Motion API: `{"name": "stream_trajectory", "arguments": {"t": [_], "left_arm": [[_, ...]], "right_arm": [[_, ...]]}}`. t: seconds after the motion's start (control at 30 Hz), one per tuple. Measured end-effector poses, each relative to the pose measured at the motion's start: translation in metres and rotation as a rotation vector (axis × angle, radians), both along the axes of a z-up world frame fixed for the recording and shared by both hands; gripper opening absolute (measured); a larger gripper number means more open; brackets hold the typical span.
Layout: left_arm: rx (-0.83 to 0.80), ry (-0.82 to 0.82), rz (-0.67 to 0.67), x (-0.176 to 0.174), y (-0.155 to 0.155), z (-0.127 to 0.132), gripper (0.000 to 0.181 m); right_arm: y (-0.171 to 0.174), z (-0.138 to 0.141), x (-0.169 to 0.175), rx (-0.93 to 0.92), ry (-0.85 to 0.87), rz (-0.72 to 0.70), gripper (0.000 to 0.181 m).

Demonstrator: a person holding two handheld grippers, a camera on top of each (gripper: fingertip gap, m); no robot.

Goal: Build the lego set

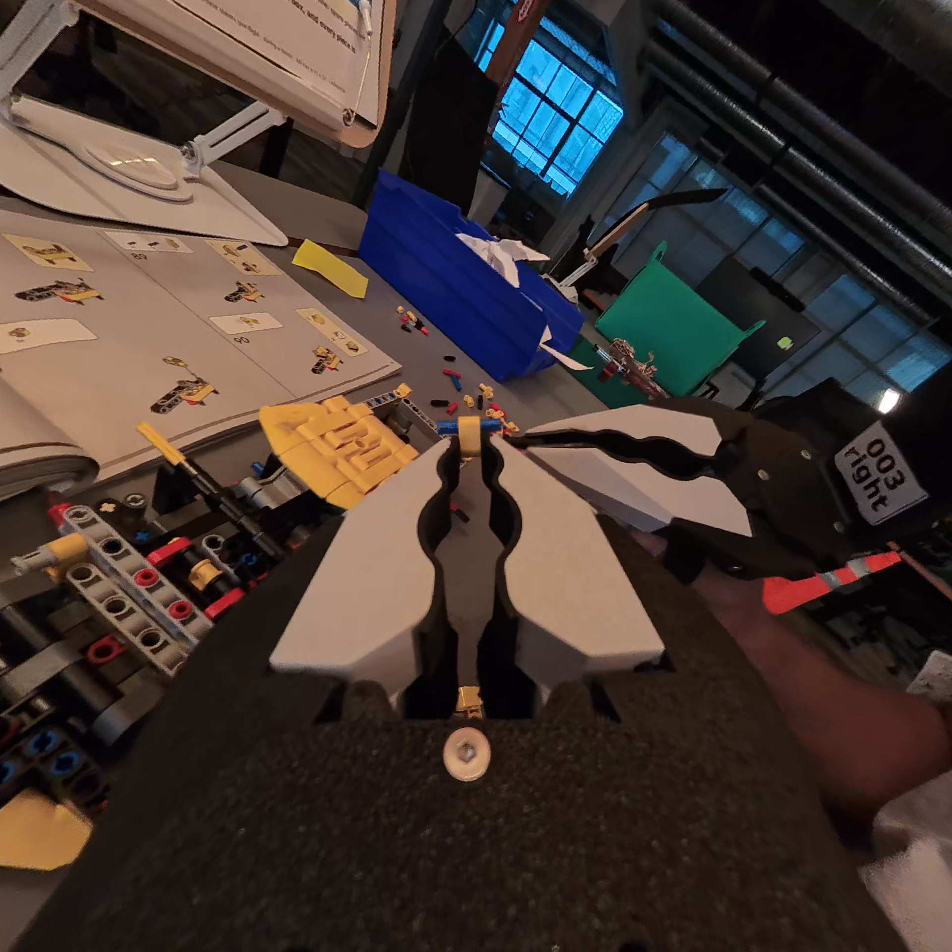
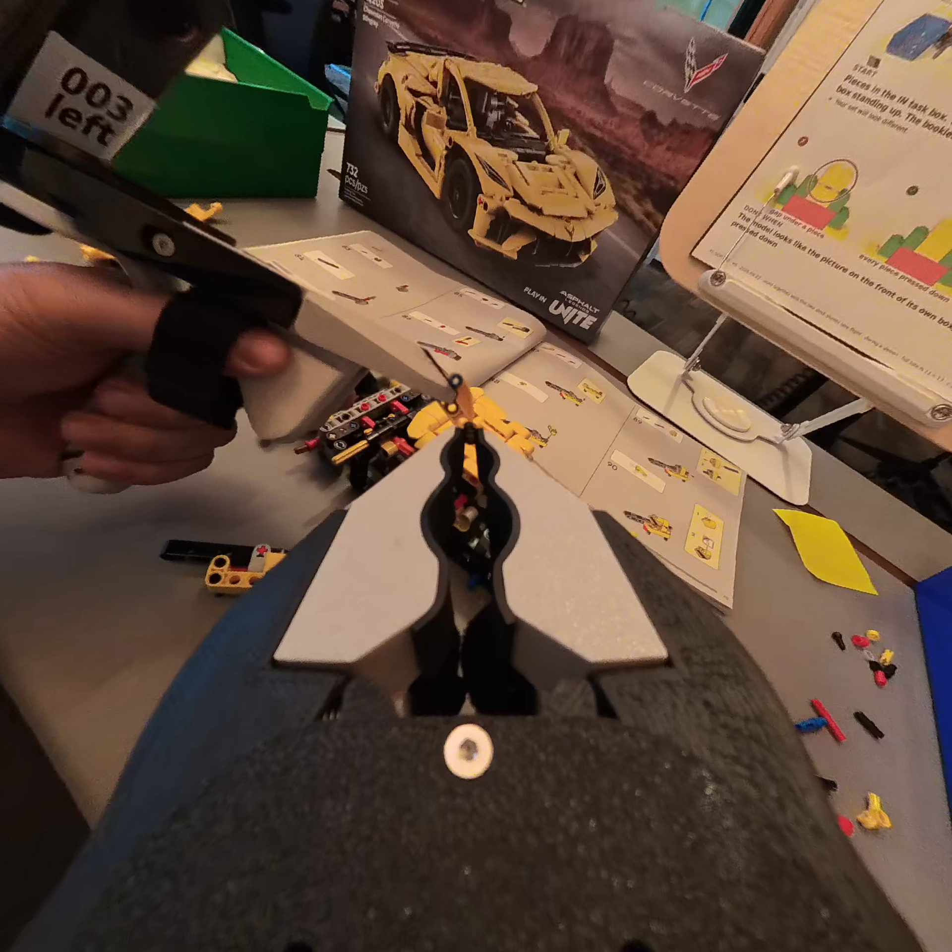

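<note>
Left wrist view: the left gripper [image 1: 469,443] has its grey fingers [image 1: 371,556] pinched on a small yellow connector [image 1: 469,435] with a blue pin [image 1: 492,425] through it, held above the tabletop [image 1: 319,211]. The right gripper [image 1: 520,440] reaches in from the right, its tips nearly together at that same piece. Below left lies the half-built model [image 1: 340,448]: smooth yellow body panels over a frame of holed grey beams and black, red and blue pins. The open instruction booklet [image 1: 170,319] lies beyond it, and loose small parts [image 1: 463,396] are scattered near a blue bin [image 1: 463,288].

Right wrist view: the right gripper [image 2: 470,430] fingers close on a thin black pin [image 2: 470,434] just under the yellow connector [image 2: 463,399]; the left gripper [image 2: 448,389] holds that from the left. The box [image 2: 541,154] pictures a complete yellow car, so judging by the chassis and the unused pieces, much is left to build. A small yellow sub-assembly [image 2: 239,569] waits near left.
</note>
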State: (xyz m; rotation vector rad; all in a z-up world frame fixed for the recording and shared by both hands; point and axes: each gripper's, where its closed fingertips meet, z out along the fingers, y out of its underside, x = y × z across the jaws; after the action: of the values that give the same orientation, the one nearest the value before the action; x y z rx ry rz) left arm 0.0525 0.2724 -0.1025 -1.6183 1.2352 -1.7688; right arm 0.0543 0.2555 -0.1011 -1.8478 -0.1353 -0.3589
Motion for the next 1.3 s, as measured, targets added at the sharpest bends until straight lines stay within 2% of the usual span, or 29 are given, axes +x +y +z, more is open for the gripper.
{"name": "stream_trajectory", "arguments": {"t": [0.17, 0.37, 0.53, 0.73, 0.77, 0.83, 0.9, 0.97, 1.07, 1.2, 1.3], "left_arm": [[0.068, -0.004, -0.01, 0.001, -0.009, -0.001, 0.008], [0.065, 0.003, -0.006, 0.001, -0.01, -0.005, 0.007], [0.163, 0.013, -0.012, 0.0, -0.013, -0.008, 0.007], [0.147, 0.013, -0.031, 0.001, -0.013, -0.008, 0.007], [0.171, 0.022, -0.031, 0.001, -0.014, -0.01, 0.007], [0.263, 0.045, -0.023, 0.002, -0.014, -0.014, 0.007], [0.303, 0.046, -0.026, 0.001, -0.015, -0.014, 0.007], [0.273, 0.043, -0.038, 0.0, -0.016, -0.013, 0.007], [0.235, 0.026, -0.062, 0.0, -0.018, -0.01, 0.007], [0.012, 0.017, -0.11, -0.001, -0.017, -0.008, 0.007], [-0.108, 0.012, -0.147, -0.002, -0.019, -0.008, 0.007]], "right_arm": [[0.001, -0.007, 0.001, -0.021, 0.011, 0.013, 0.003], [-0.002, -0.012, 0.001, -0.058, -0.03, -0.003, 0.003], [-0.004, -0.015, 0.0, -0.104, -0.231, -0.042, 0.003], [-0.005, -0.016, 0.002, -0.082, -0.12, -0.021, 0.003], [-0.006, -0.017, 0.003, -0.103, -0.176, -0.04, 0.003], [-0.006, -0.022, 0.002, -0.169, -0.396, -0.073, 0.003], [-0.005, -0.022, 0.0, -0.179, -0.47, -0.075, 0.003], [-0.006, -0.021, -0.001, -0.157, -0.405, -0.052, 0.002], [-0.008, -0.018, -0.001, -0.091, -0.188, -0.003, 0.003], [-0.008, -0.014, -0.003, -0.018, 0.032, 0.043, 0.003], [-0.009, -0.016, -0.002, -0.029, 0.008, 0.044, 0.003]]}}
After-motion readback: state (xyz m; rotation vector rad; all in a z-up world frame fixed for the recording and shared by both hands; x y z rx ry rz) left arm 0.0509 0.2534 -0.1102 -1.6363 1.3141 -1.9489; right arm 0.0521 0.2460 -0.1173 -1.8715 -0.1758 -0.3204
